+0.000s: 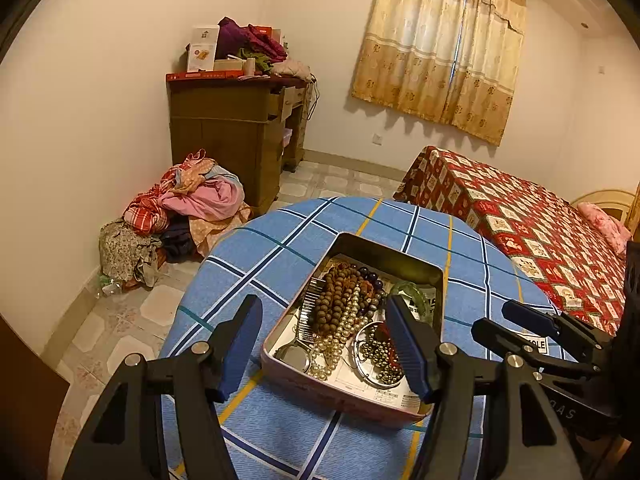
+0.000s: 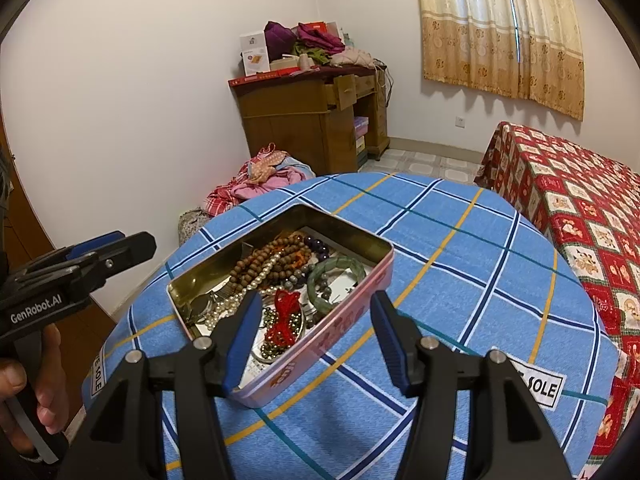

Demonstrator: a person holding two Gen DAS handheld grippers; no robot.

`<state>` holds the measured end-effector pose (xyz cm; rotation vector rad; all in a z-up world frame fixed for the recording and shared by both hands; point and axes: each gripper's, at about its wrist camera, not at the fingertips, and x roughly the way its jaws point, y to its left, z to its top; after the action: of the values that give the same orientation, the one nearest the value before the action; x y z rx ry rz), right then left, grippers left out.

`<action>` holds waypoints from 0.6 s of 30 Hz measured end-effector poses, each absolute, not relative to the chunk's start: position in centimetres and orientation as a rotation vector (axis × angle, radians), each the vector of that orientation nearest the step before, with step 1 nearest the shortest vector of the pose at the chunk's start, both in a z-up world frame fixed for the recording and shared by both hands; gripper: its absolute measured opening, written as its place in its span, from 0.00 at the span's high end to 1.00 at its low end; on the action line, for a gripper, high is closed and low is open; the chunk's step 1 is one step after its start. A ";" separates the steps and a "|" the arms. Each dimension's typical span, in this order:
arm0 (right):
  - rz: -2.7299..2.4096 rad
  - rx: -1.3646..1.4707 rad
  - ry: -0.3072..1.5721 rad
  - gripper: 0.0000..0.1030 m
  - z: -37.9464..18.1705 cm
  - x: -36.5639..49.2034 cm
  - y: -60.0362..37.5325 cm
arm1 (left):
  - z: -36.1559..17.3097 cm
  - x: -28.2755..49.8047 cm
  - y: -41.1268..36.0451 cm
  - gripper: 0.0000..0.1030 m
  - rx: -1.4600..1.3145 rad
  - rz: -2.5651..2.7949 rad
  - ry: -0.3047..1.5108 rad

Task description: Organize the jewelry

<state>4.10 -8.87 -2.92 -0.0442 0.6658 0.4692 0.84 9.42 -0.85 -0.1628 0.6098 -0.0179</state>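
Observation:
An open pink tin box sits on the blue plaid tablecloth. It holds brown wooden beads, a pearl string, a green jade bangle, a red cord on a round lid with small metal beads. My left gripper is open and empty, held above the box's near end. My right gripper is open and empty above the box's near right corner; it also shows in the left wrist view.
A pile of clothes lies on the tiled floor by a wooden desk stacked with boxes and cloth. A bed with a red patterned cover stands to the right of the table. A curtained window is behind.

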 end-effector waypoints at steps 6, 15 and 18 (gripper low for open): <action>0.470 -0.043 0.666 0.42 -2.9 4.1 -8.9 | -0.9 1.1 9.1 0.38 -0.154 -0.009 0.626; 0.467 -0.045 0.665 0.42 -3.0 4.1 -8.9 | -0.8 1.0 8.8 0.37 -0.129 0.007 0.630; 0.468 -0.045 0.665 0.42 -2.9 4.0 -8.8 | -1.0 1.1 8.7 0.35 -0.124 0.018 0.642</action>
<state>4.05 -8.82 -2.94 -0.0450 0.6647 0.4683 1.15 8.73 -0.99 -0.1244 0.6419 0.0175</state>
